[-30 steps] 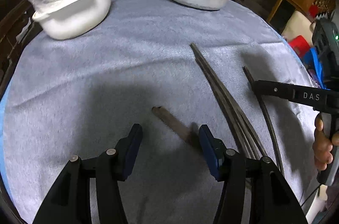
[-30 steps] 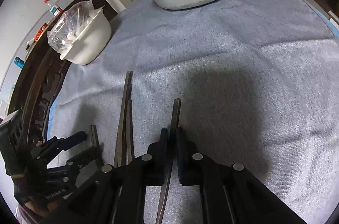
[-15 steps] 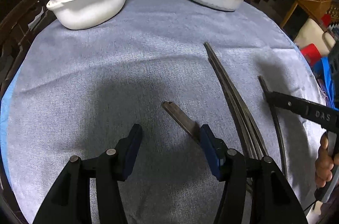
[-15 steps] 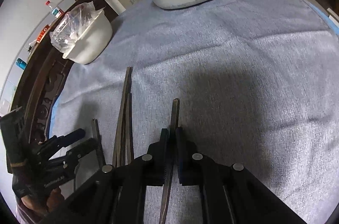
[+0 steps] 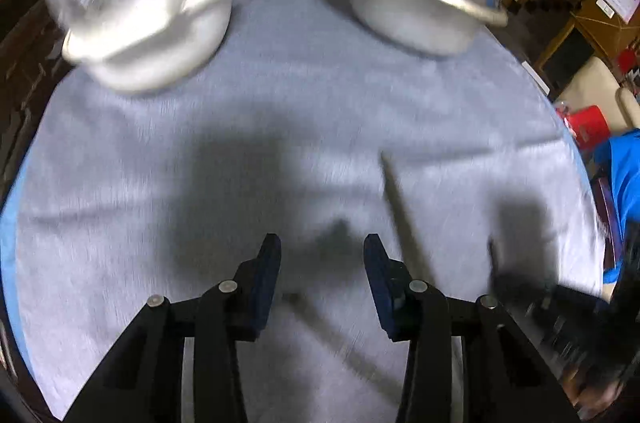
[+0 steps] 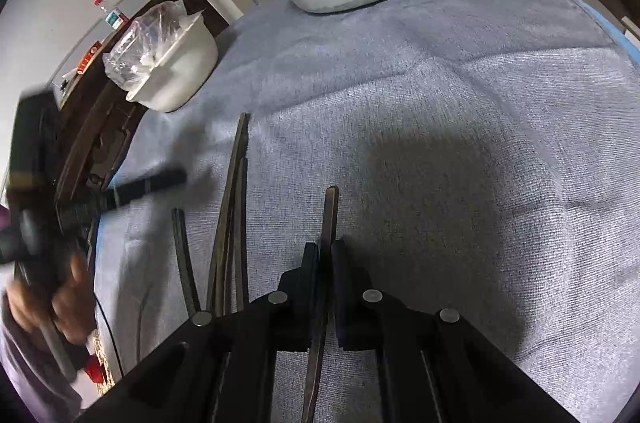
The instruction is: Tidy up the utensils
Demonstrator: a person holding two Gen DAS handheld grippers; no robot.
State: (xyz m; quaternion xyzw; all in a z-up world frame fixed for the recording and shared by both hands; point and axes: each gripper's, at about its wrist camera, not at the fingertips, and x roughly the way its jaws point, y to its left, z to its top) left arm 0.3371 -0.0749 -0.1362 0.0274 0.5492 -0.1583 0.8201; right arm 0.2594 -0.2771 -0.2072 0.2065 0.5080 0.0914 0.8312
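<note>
Dark chopsticks lie on a grey cloth [image 6: 460, 103]. My right gripper [image 6: 325, 253] is shut on one dark chopstick [image 6: 330, 211], held just above the cloth. A bundle of chopsticks [image 6: 232, 211] lies to its left, and a single chopstick [image 6: 182, 247] lies further left. My left gripper [image 5: 322, 255] is open and empty above the cloth; its view is blurred. The bundle shows there as a dark streak [image 5: 400, 207] right of its right finger. The left gripper also shows blurred in the right wrist view [image 6: 152, 183].
A white bowl with a clear plastic bag [image 5: 148, 7] stands at the back left. A lidded metal pot [image 5: 420, 3] stands at the back right. Dark wooden furniture [image 6: 96, 143] borders the table's left side. Chairs and a red object [image 5: 588, 127] stand beyond the right edge.
My left gripper has moved forward and lifted quickly, blurring its view, and its jaws have narrowed somewhat. The single chopstick has slipped below its fingers. My right gripper still holds its chopstick.
</note>
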